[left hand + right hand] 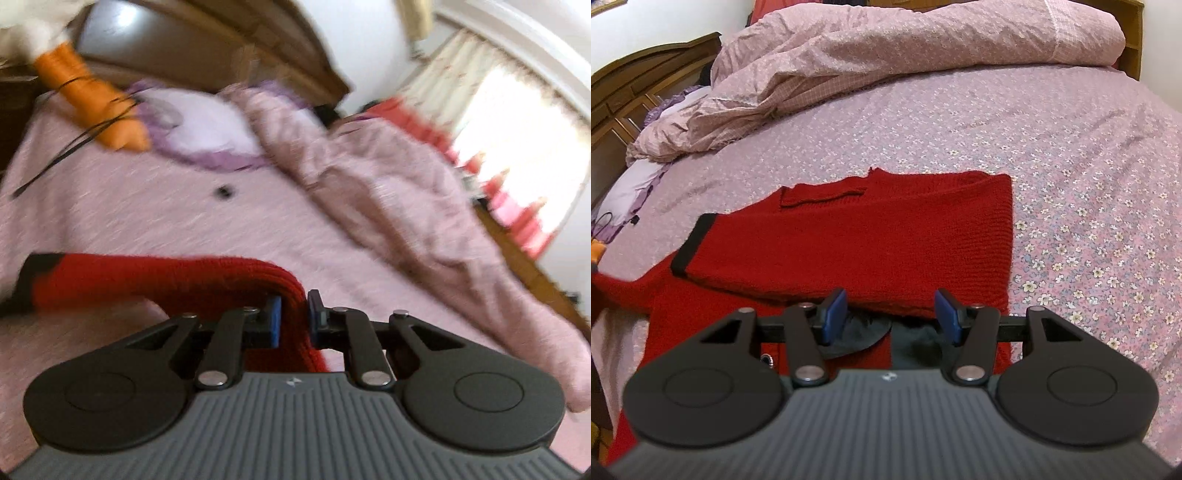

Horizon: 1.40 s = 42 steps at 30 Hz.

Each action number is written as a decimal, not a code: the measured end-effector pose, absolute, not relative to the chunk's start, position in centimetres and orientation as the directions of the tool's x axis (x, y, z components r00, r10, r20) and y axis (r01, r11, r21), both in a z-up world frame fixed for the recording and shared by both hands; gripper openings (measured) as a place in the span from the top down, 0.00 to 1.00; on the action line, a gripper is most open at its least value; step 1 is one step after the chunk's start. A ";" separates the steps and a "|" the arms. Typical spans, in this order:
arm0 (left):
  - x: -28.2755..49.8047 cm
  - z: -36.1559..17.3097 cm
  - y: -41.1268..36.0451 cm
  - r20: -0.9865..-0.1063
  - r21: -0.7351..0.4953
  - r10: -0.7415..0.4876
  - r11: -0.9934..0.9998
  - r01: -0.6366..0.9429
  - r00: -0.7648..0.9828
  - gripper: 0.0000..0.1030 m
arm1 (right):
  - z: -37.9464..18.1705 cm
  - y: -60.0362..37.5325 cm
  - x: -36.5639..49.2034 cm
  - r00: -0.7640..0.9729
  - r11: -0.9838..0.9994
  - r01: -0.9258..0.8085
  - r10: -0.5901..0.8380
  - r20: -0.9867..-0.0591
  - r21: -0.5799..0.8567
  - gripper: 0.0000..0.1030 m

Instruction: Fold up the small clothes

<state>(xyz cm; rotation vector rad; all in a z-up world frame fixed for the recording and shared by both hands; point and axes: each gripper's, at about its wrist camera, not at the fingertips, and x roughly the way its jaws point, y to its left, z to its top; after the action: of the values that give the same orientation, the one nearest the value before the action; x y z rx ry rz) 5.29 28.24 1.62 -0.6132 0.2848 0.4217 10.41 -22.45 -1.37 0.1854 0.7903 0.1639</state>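
I am watching the red sweater (871, 236) lying spread on the flowered bedsheet (1089, 192), part-folded: one black-cuffed sleeve (713, 247) is already lying across the body, its long axis running left to right in the right wrist view. The left gripper (294, 314) is pinching a ridge of red knit between its blue pads (274, 317), jaws pressed nearly together on the fabric. From that pinch the other sleeve (147, 280) is trailing away to the left of the left wrist view, ending in a dark cuff (35, 273), and appears to be hanging clear of the sheet, though the frame is blurred. So the axis that matters is this sleeve's length: it is running sideways from the left gripper, roughly along the sweater's long side, and I am judging that the coming move has to carry it across the body toward the folded edge. The right gripper (892, 317) is standing half spread, holding nothing, its pads hovering just above the near hem of the sweater; some dark fabric is showing under it, which I cannot identify. The left hand is plainly the one engaged; the right is nearer the body panel. The crumpled duvet (886, 59) is lying well apart, toward the headboard (635, 77).
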 end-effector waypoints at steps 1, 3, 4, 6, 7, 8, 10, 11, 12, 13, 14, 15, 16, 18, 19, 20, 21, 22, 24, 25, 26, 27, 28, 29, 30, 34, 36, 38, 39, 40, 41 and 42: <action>5.7 2.6 27.6 -0.353 -0.496 0.275 0.756 -0.428 0.894 0.84 | -1.3 -22.4 10.4 0.694 0.970 -0.080 0.218 -0.686 0.228 0.47; 6.4 4.1 26.2 -0.316 -0.487 0.242 0.788 -0.376 0.917 0.84 | -1.2 -22.5 10.3 0.697 0.969 -0.083 0.222 -0.682 0.232 0.47; 6.7 4.8 25.3 -0.298 -0.488 0.222 0.800 -0.348 0.928 0.84 | -1.1 -22.5 10.2 0.699 0.969 -0.082 0.223 -0.680 0.234 0.47; 7.3 5.9 23.6 -0.271 -0.495 0.173 0.819 -0.291 0.947 0.84 | -1.0 -22.7 10.2 0.703 0.968 -0.077 0.224 -0.675 0.241 0.47; 7.7 6.4 22.7 -0.256 -0.497 0.139 0.830 -0.253 0.957 0.84 | -1.0 -22.8 10.1 0.706 0.967 -0.074 0.224 -0.672 0.244 0.47; 8.0 6.9 21.6 -0.246 -0.495 0.106 0.841 -0.219 0.964 0.84 | -0.9 -22.9 10.1 0.708 0.967 -0.073 0.224 -0.670 0.246 0.47; 8.5 7.6 19.3 -0.236 -0.483 0.040 0.862 -0.153 0.971 0.84 | -0.9 -23.2 10.0 0.711 0.966 -0.069 0.222 -0.667 0.249 0.47; 8.8 7.9 18.0 -0.232 -0.476 0.009 0.871 -0.122 0.973 0.84 | -0.8 -23.3 9.9 0.713 0.966 -0.066 0.222 -0.665 0.251 0.47; 9.0 8.0 17.0 -0.231 -0.471 -0.014 0.877 -0.099 0.973 0.84 | -0.8 -23.4 9.9 0.714 0.965 -0.064 0.222 -0.664 0.254 0.47; 9.2 7.9 15.8 -0.232 -0.463 -0.039 0.883 -0.075 0.972 0.84 | -0.8 -23.5 9.9 0.715 0.965 -0.062 0.222 -0.663 0.256 0.47; 9.5 7.9 14.4 -0.234 -0.454 -0.070 0.890 -0.045 0.970 0.84 | -0.8 -23.6 9.9 0.716 0.964 -0.060 0.222 -0.662 0.259 0.47; 9.8 7.7 13.1 -0.242 -0.447 -0.097 0.894 -0.022 0.966 0.84 | -0.8 -23.7 9.9 0.717 0.963 -0.057 0.223 -0.660 0.263 0.47; 10.0 7.2 11.9 -0.252 -0.439 -0.125 0.899 0.002 0.960 0.84 | -0.8 -23.8 9.9 0.718 0.962 -0.055 0.223 -0.659 0.267 0.47; 10.6 6.2 9.6 -0.273 -0.424 -0.171 0.905 0.041 0.947 0.84 | -0.9 -23.9 9.9 0.718 0.961 -0.052 0.224 -0.659 0.271 0.47; 10.9 5.6 8.8 -0.282 -0.422 -0.189 0.905 0.056 0.940 0.84 | -0.9 -23.9 9.9 0.719 0.961 -0.052 0.225 -0.658 0.272 0.47; 11.1 5.0 7.7 -0.296 -0.414 -0.208 0.908 0.070 0.932 0.84 | -0.9 -23.9 9.9 0.720 0.961 -0.051 0.225 -0.657 0.272 0.47; 11.3 4.3 6.6 -0.318 -0.394 -0.215 0.916 0.077 0.924 0.84 | -0.9 -24.0 9.8 0.721 0.961 -0.050 0.225 -0.656 0.273 0.47; 11.4 3.7 5.8 -0.336 -0.373 -0.213 0.924 0.078 0.918 0.84 | -0.8 -24.1 9.8 0.721 0.960 -0.049 0.225 -0.655 0.275 0.47; 11.8 2.5 3.9 -0.371 -0.337 -0.223 0.937 0.093 0.902 0.84 | -0.8 -24.3 9.8 0.723 0.959 -0.045 0.224 -0.653 0.279 0.47; 11.9 1.9 3.1 -0.389 -0.331 -0.238 0.938 0.106 0.890 0.84 | -0.8 -24.3 9.7 0.724 0.959 -0.045 0.224 -0.652 0.280 0.46; 11.7 1.3 2.9 -0.404 -0.330 -0.248 0.937 0.113 0.881 0.84 | -0.9 -24.4 9.7 0.725 0.959 -0.044 0.224 -0.651 0.281 0.46; 11.8 0.7 2.4 -0.420 -0.327 -0.256 0.938 0.118 0.871 0.84 | -0.9 -24.5 9.6 0.725 0.958 -0.043 0.224 -0.651 0.282 0.47; 12.0 0.4 2.0 -0.435 -0.321 -0.261 0.939 0.123 0.862 0.83 | -0.9 -24.5 9.6 0.725 0.958 -0.041 0.224 -0.651 0.284 0.47; 11.9 0.1 1.6 -0.446 -0.314 -0.259 0.942 0.121 0.857 0.83 | -0.9 -24.6 9.6 0.725 0.958 -0.039 0.224 -0.651 0.285 0.47; 11.9 -0.2 1.8 -0.457 -0.306 -0.255 0.945 0.118 0.852 0.83 | -0.9 -24.6 9.7 0.725 0.957 -0.039 0.224 -0.652 0.287 0.46; 12.1 -0.5 2.4 -0.515 -0.278 -0.211 0.958 0.071 0.831 0.82 | -0.9 -24.2 9.8 0.719 0.959 -0.054 0.231 -0.655 0.278 0.46; 11.8 -0.2 3.0 -0.547 -0.263 -0.179 0.964 0.035 0.818 0.82 | -0.8 -23.8 9.9 0.718 0.960 -0.066 0.234 -0.656 0.271 0.46; 11.9 -0.2 3.6 -0.583 -0.233 -0.136 0.972 -0.004 0.801 0.80 | -0.7 -23.3 10.0 0.716 0.961 -0.080 0.239 -0.656 0.263 0.46; 11.6 0.0 3.9 -0.595 -0.220 -0.118 0.975 -0.020 0.795 0.78 | -0.6 -23.0 10.1 0.716 0.962 -0.088 0.241 -0.655 0.258 0.46; 11.4 0.1 4.2 -0.609 -0.204 -0.097 0.978 -0.038 0.788 0.73 | -0.5 -22.7 10.1 0.716 0.963 -0.096 0.243 -0.655 0.251 0.46; 11.2 0.1 4.6 -0.621 -0.188 -0.073 0.981 -0.057 0.780 0.70 | -0.4 -22.4 10.2 0.716 0.964 -0.104 0.244 -0.654 0.246 0.46; 11.1 0.2 4.9 -0.630 -0.176 -0.057 0.982 -0.071 0.775 0.63 | -0.3 -22.1 10.3 0.716 0.964 -0.114 0.246 -0.654 0.239 0.46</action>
<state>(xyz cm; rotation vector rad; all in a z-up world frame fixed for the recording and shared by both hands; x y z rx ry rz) 11.08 4.89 0.19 -0.1951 0.6855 0.0078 10.30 -22.07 -0.27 0.1865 0.7479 0.2007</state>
